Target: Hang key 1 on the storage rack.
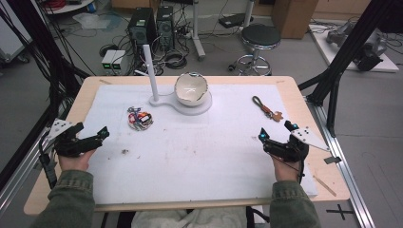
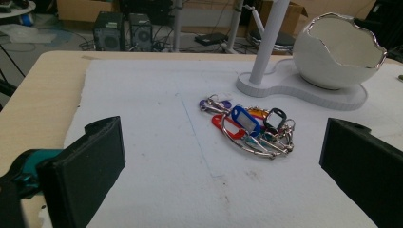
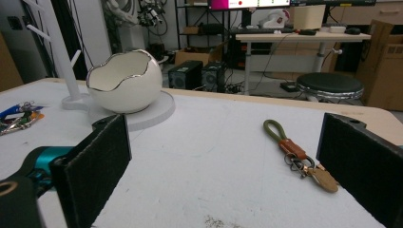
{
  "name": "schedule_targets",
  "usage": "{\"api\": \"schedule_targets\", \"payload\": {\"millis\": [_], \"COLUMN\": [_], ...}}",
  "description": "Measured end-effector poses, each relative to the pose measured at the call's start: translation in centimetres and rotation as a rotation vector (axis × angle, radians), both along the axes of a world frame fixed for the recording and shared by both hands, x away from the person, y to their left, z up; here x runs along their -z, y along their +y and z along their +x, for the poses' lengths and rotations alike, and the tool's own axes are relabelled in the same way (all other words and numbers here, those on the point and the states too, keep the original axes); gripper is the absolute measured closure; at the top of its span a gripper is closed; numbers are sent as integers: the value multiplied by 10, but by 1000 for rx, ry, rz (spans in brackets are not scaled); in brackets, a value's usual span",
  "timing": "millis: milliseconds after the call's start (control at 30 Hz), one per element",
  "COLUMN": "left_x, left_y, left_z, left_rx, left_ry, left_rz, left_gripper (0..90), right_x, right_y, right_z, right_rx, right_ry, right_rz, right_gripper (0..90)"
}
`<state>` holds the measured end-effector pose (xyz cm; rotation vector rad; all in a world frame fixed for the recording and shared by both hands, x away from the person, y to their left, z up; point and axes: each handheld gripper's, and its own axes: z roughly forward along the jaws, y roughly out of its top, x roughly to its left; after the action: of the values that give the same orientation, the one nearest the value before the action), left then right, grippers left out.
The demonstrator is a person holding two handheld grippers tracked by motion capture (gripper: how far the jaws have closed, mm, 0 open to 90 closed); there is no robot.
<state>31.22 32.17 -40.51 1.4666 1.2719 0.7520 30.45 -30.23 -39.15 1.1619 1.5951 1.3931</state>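
A bunch of keys with coloured tags (image 1: 139, 119) (image 2: 249, 128) lies on the white mat, left of centre. A green loop keychain with a brown tag (image 1: 266, 109) (image 3: 297, 154) lies at the right. A white egg-shaped bowl (image 1: 191, 89) (image 2: 338, 50) (image 3: 124, 81) sits on a white base with an upright post (image 1: 151, 71). My left gripper (image 1: 90, 135) (image 2: 218, 166) rests at the table's left edge, open and empty, short of the key bunch. At the right my right gripper (image 1: 275, 130) (image 3: 223, 171) stands open and empty, near the green keychain.
The white mat (image 1: 190, 156) covers most of the wooden table (image 1: 309, 109). A black stool (image 1: 260, 38), computer towers (image 1: 142, 28) and cables stand on the floor behind. Black frame bars (image 1: 347, 52) rise at the right.
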Motion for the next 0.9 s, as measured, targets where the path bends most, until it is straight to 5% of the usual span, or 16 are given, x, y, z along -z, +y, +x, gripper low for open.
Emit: {"api": "schedule_targets", "payload": {"millis": [467, 600, 900], "left_x": [1, 1, 2], "left_y": [-1, -1, -1], "left_z": [2, 2, 3], "left_rx": [11, 12, 15], "left_ry": [11, 13, 19], "left_rz": [-5, -9, -10], "left_gripper": [17, 17, 17], "right_x": [0, 0, -7], "right_y": [0, 2, 3], "right_z": [0, 1, 1], "right_rx": [-13, 25, 34], "right_ry": [12, 47, 45], "right_rz": [-3, -11, -35], "right_gripper": [33, 33, 33]}}
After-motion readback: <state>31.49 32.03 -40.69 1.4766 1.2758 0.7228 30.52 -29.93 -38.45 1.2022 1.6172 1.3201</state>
